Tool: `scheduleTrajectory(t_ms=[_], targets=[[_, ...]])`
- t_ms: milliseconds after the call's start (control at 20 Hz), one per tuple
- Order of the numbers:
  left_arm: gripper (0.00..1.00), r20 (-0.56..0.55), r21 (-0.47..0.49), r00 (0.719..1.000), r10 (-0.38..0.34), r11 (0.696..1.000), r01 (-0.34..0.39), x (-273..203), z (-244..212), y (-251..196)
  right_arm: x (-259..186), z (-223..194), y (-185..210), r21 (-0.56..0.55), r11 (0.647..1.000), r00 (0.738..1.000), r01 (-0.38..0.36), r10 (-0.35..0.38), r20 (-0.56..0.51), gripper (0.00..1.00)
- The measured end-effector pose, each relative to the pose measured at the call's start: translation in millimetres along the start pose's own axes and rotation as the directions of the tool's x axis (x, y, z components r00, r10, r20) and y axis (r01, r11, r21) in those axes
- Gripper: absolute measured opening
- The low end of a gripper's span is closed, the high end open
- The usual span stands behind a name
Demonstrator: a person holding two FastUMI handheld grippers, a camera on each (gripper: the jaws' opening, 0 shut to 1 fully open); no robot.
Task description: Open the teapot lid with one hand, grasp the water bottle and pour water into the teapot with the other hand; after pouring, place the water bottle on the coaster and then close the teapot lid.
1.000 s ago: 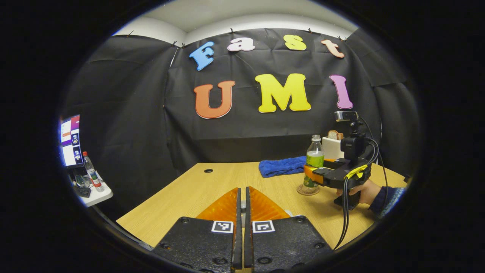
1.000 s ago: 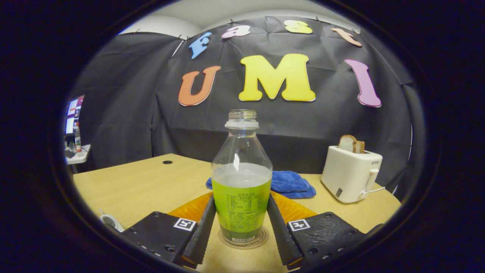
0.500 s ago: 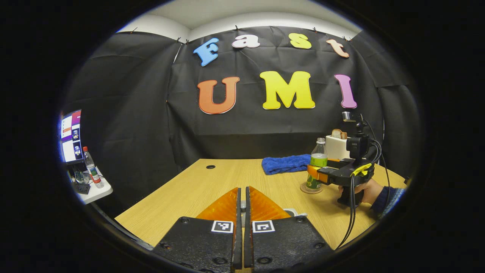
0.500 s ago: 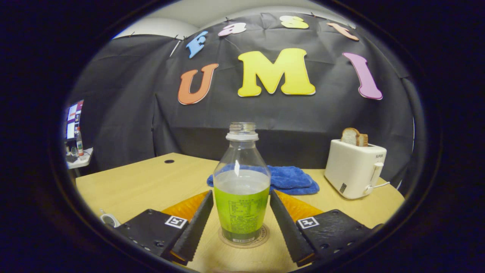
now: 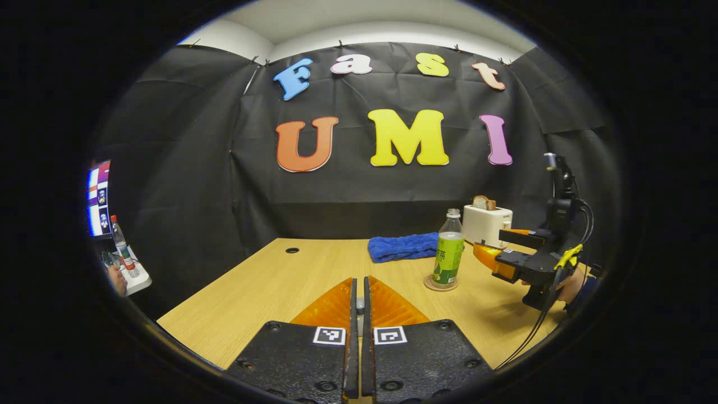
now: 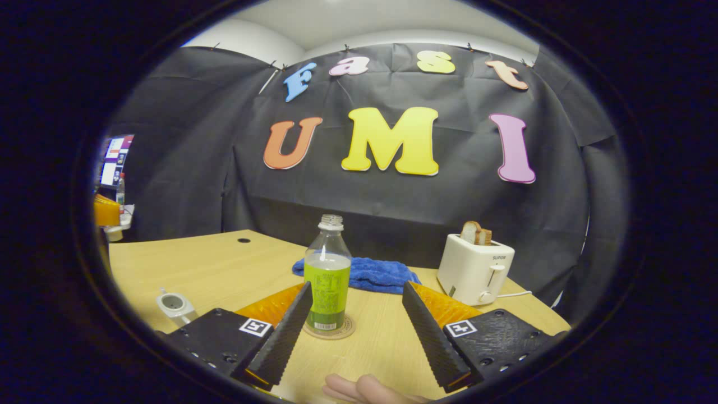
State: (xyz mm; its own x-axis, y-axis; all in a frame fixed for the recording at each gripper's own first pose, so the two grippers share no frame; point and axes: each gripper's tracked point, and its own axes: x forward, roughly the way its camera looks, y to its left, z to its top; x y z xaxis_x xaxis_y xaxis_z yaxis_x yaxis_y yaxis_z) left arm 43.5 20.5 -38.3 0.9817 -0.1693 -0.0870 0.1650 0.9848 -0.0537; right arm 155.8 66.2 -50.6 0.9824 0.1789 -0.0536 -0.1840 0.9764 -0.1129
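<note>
The water bottle [image 6: 327, 280], clear with a green label and no cap, stands upright on the round coaster [image 6: 342, 331]. My right gripper [image 6: 356, 287] is open, drawn back from the bottle with nothing between its fingers. The white teapot [image 6: 174, 306] sits low left with its top open. In the left gripper view the bottle [image 5: 447, 255] and coaster [image 5: 429, 282] are at mid right, with the right gripper [image 5: 489, 238] just right of them. My left gripper [image 5: 359, 306] is shut, a pale sliver of the teapot lid pinched between its fingers.
A blue towel [image 6: 373, 272] lies behind the bottle. A white toaster [image 6: 474, 269] with bread stands at the back right. Fingertips of a hand [image 6: 364, 390] show at the bottom edge. A side table with a monitor [image 5: 98, 199] stands off to the left.
My right gripper let go of the bottle, opened wider and pulled back; the bottle stays on the coaster. The left gripper stayed shut and turned slightly.
</note>
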Motion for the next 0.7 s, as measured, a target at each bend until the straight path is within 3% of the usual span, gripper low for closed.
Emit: scheduleTrajectory(t_ms=[150,400,700], targets=[[0.04,0.004,-0.015,0.999,-0.04,0.999,0.04,8,-5,-15,-55,-4,-17,0.026,0.999,1.0,0.02,-0.02,0.003,0.95],[0.04,0.02,-0.019,0.997,-0.075,0.997,0.075,34,-27,-27,-136,-8,-49,0.03,0.99,0.989,0.139,-0.141,0.05,0.95],[0.04,0.029,-0.04,0.998,-0.06,0.997,0.062,54,-45,-35,-168,-24,-65,0.102,0.987,0.99,0.121,-0.127,0.055,0.95]])
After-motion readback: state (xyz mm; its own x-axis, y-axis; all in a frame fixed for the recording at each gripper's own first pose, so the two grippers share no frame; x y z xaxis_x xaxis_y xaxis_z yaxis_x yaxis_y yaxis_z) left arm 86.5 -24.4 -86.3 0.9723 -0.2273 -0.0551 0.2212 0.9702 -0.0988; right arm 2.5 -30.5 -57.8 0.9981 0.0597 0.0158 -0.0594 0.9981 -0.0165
